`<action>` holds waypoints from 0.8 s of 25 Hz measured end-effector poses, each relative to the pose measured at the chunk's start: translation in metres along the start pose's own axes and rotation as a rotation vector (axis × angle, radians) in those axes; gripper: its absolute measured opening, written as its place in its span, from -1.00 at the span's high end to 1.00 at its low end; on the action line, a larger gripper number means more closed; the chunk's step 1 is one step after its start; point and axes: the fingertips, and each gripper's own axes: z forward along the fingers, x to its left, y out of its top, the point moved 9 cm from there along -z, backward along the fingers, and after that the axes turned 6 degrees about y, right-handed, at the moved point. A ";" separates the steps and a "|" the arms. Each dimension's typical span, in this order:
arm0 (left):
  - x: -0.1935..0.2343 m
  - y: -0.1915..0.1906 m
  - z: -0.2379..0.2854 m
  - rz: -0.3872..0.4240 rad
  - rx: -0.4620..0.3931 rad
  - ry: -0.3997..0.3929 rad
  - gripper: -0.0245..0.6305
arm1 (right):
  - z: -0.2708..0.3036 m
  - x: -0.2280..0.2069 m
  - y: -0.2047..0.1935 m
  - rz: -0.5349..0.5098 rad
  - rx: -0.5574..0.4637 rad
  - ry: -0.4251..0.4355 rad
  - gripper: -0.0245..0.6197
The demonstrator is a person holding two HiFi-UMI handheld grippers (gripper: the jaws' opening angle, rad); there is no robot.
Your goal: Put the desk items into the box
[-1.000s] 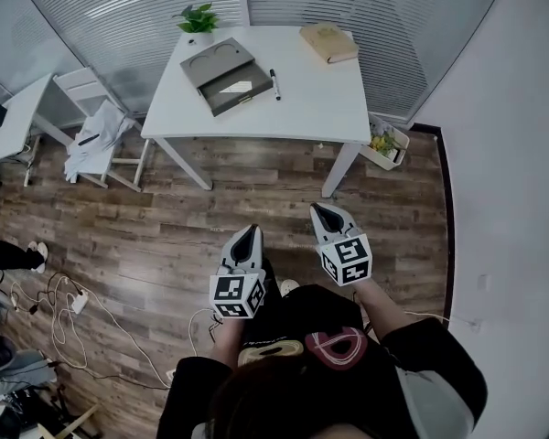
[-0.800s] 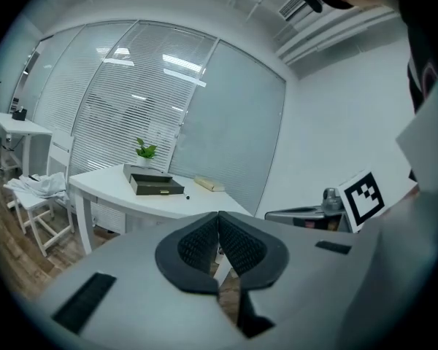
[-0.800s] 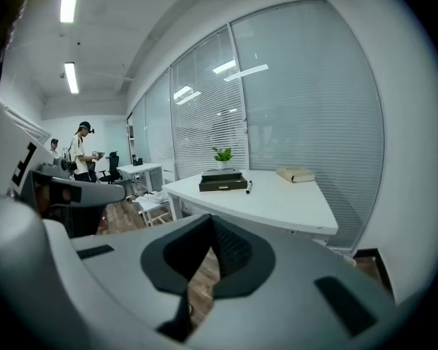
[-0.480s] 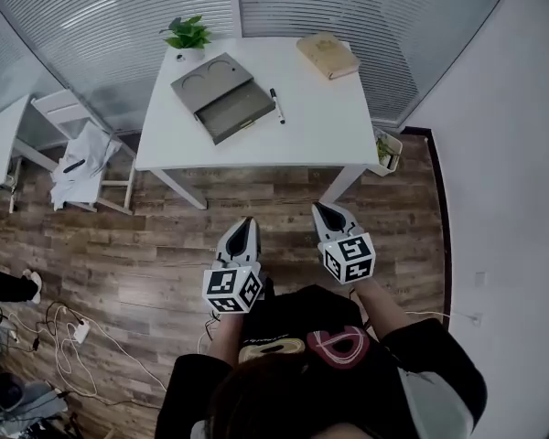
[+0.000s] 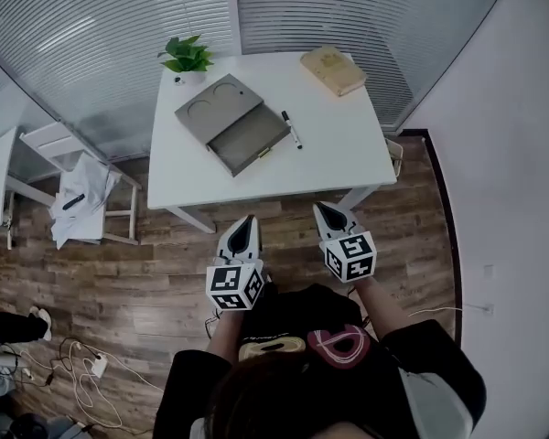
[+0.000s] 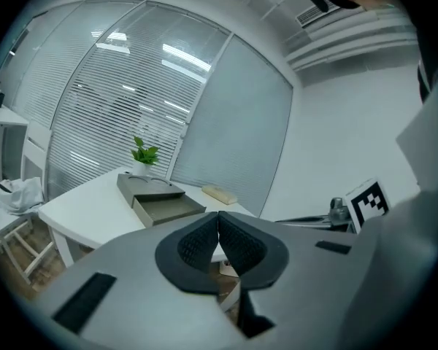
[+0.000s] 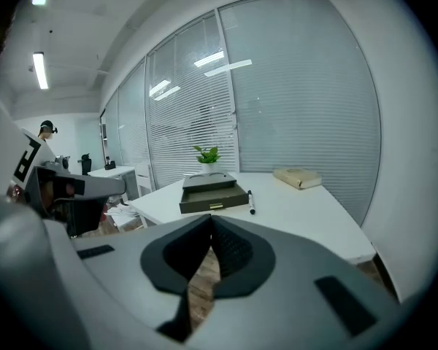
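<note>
A grey box [image 5: 233, 123] with its drawer pulled open lies on the white table [image 5: 339, 158]. A black-and-white pen [image 5: 293, 129] lies just right of the drawer, and a tan book [image 5: 333, 69] rests at the far right corner. The box [image 7: 212, 192], pen [image 7: 251, 201] and book [image 7: 298, 177] also show in the right gripper view, and the box [image 6: 155, 199] in the left gripper view. My left gripper [image 5: 242, 224] and right gripper [image 5: 323, 213] hang side by side over the floor short of the table's near edge, both shut and empty.
A small potted plant [image 5: 187, 58] stands at the table's far left corner. A white chair [image 5: 78, 186] with clothes on it sits left of the table. Glass walls with blinds run behind; a white wall is to the right. Cables [image 5: 82, 373] lie on the wooden floor at lower left.
The table now sits closer and lower in the head view as I have moved toward it. Both grippers stay shut and keep their places in front of me.
</note>
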 end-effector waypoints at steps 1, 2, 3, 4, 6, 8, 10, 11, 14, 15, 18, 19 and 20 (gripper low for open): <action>0.006 0.004 0.005 0.001 0.005 -0.014 0.87 | 0.007 0.003 0.004 -0.002 0.000 -0.009 0.89; 0.011 0.007 0.010 0.004 0.009 -0.027 0.87 | 0.013 0.005 0.008 -0.003 0.000 -0.017 0.89; 0.016 0.011 0.014 0.008 0.011 -0.037 0.87 | 0.019 0.008 0.011 -0.001 0.000 -0.024 0.89; 0.021 0.015 0.017 0.011 0.012 -0.045 0.87 | 0.025 0.011 0.014 0.002 -0.001 -0.028 0.89; 0.027 0.020 0.023 0.014 0.012 -0.058 0.87 | 0.033 0.014 0.018 0.007 0.003 -0.038 0.89; 0.031 0.023 0.028 0.017 0.016 -0.070 0.87 | 0.037 0.012 0.018 0.015 0.013 -0.052 0.89; 0.035 0.024 0.031 0.021 0.027 -0.077 0.87 | 0.041 0.010 0.016 0.028 0.023 -0.067 0.89; 0.038 0.024 0.032 0.023 0.034 -0.077 0.87 | 0.044 0.009 0.016 0.035 0.027 -0.074 0.89; 0.045 0.026 0.038 0.025 0.046 -0.075 0.87 | 0.052 0.004 0.018 0.047 0.038 -0.087 0.89; 0.045 0.026 0.040 0.020 0.047 -0.074 0.87 | 0.054 0.001 0.019 0.044 0.046 -0.088 0.89; 0.048 0.028 0.046 0.014 0.049 -0.058 0.87 | 0.063 -0.006 0.022 0.036 0.060 -0.075 0.86; 0.050 0.030 0.048 0.017 0.049 -0.049 0.87 | 0.067 -0.009 0.025 0.039 0.059 -0.067 0.83; 0.051 0.032 0.052 0.018 0.047 -0.038 0.87 | 0.071 -0.013 0.027 0.042 0.059 -0.060 0.80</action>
